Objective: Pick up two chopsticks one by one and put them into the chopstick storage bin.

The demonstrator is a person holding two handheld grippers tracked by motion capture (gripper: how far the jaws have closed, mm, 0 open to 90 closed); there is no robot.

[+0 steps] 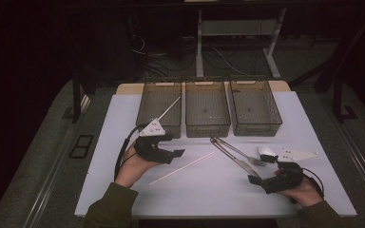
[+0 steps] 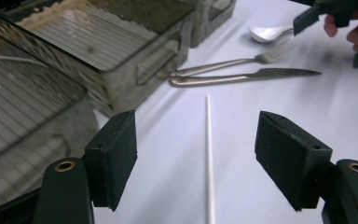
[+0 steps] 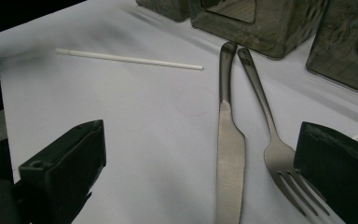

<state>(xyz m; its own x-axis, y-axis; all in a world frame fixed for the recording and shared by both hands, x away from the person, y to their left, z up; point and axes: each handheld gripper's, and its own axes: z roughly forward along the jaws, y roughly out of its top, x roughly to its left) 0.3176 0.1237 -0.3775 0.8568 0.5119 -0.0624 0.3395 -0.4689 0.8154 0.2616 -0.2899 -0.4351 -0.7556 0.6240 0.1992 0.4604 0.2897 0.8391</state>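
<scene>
- A long thin white stick lies flat on the white table top. It sits right in front of the left gripper, in the gap between its two black jaws.
- The left gripper is open wide. Its pads do not touch the stick, and it holds nothing.
- Just to the side of that gripper stands a see-through grey plastic basket. A second thin white stick leans inside it.
- Two more grey baskets stand next to the first one, in a row.
- The right gripper is open too, with nothing held.
- A shiny metal knife lies between its jaws, and a shiny metal fork lies close beside the knife.
- A silver spoon lies near the right gripper, past the fork.
</scene>
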